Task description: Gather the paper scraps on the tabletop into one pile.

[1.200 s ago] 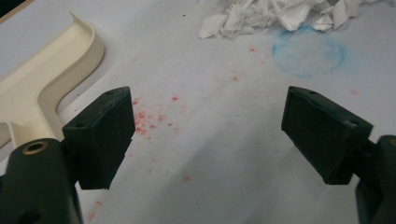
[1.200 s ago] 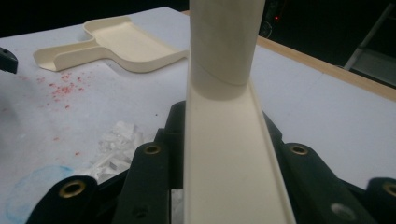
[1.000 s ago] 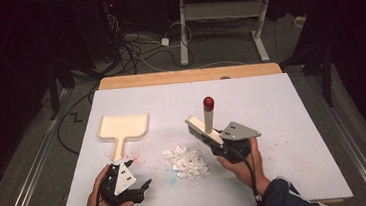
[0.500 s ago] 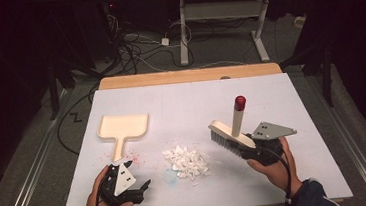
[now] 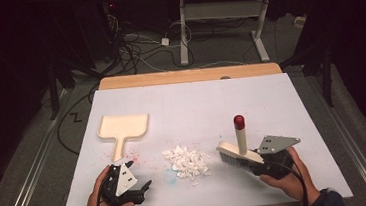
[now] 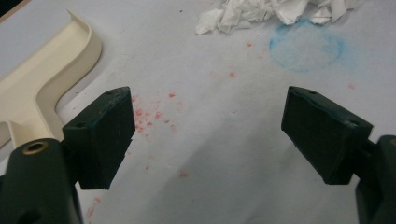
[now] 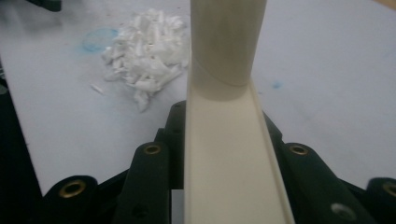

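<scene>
A cream dustpan (image 5: 123, 127) lies flat at the table's left, its handle toward me. A pile of white paper scraps (image 5: 187, 161) sits in the middle near the front. My right gripper (image 5: 256, 165) is shut on a cream brush (image 5: 229, 154) whose red-tipped handle (image 5: 240, 133) stands upright; the bristles are just right of the pile. The right gripper view has the brush body (image 7: 229, 154) clamped between the jaws and the scraps (image 7: 144, 56) beyond. My left gripper (image 5: 140, 177) rests open at the front left, below the dustpan (image 6: 42, 84), nothing between its pads (image 6: 105, 135).
The white table top (image 5: 196, 102) carries red specks (image 6: 154, 116) and a blue ring mark (image 6: 306, 46) near the pile. A wooden strip (image 5: 188, 76) edges the far side. Cables and desk legs stand on the floor beyond.
My right gripper carried the brush rightward, away from the pile, then toward me and lower, just right of the scraps. The left gripper has stayed still.
</scene>
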